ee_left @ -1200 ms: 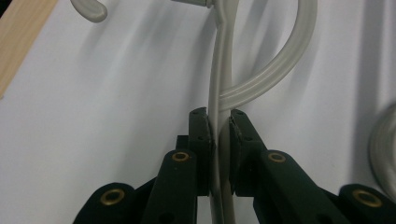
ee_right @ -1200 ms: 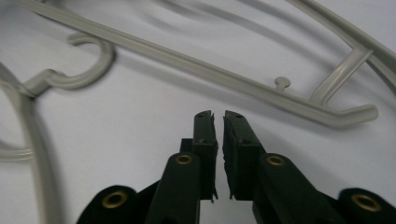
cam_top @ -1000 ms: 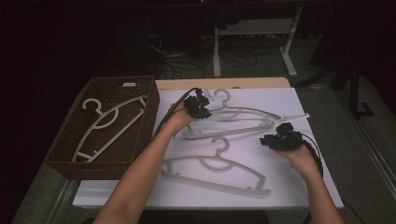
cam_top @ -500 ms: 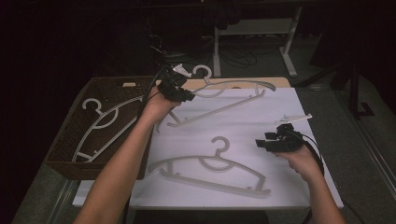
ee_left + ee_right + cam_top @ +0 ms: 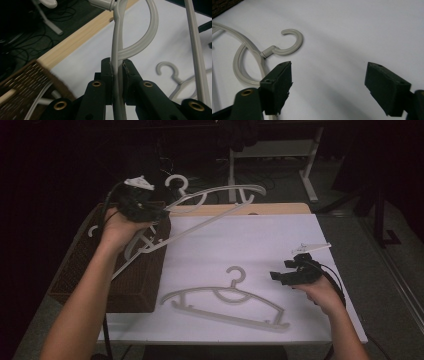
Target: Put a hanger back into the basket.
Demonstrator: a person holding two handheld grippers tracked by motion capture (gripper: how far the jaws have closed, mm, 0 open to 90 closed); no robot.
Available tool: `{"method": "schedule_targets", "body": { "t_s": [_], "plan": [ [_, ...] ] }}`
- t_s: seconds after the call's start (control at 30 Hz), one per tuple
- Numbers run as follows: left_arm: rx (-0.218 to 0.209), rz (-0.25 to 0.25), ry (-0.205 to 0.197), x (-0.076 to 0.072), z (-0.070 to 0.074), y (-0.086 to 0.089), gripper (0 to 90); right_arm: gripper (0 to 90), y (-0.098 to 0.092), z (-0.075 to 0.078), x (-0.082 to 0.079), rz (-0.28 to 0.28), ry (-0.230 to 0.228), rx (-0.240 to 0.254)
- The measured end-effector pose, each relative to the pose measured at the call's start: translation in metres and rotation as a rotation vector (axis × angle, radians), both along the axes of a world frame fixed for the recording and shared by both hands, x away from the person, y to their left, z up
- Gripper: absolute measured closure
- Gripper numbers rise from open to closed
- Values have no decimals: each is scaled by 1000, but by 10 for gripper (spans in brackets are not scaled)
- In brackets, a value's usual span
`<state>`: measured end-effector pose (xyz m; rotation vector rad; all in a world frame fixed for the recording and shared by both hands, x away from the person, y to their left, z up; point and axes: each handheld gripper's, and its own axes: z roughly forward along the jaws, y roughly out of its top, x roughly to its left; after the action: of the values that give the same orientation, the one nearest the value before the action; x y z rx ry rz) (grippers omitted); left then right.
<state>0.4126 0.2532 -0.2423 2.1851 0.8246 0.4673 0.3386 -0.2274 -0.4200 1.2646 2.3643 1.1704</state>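
Left gripper (image 5: 117, 68) clamps a raised hanger (image 5: 210, 210) over the basket (image 5: 135, 280); right gripper (image 5: 328, 85) gapes empty, seemingly hovering near the table's (image 5: 260, 235) right edge; no legible writing.

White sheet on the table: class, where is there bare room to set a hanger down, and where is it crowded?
Free: the broad patch of white sheet between the wooden table edge and the lying hanger. Crowded: the wicker basket at left, with a hanger inside and the left gripper carrying another hanger above it.
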Motion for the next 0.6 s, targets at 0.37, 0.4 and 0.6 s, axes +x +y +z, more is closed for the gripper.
{"method": "schedule_targets", "body": {
  "t_s": [0.37, 0.4, 0.6],
  "plan": [
    [-4, 159, -40, -24, -7, 100, 819, 145, 4, -2, 1, 3, -6, -23],
    [-1, 180, -44, -25, -8, 108, 819, 145, 5, -2, 1, 1, -6, -22],
    [47, 285, -45, -28, -20, 152, 819, 145, 4, -3, 2, -8, 1, -28]
  ]
}}
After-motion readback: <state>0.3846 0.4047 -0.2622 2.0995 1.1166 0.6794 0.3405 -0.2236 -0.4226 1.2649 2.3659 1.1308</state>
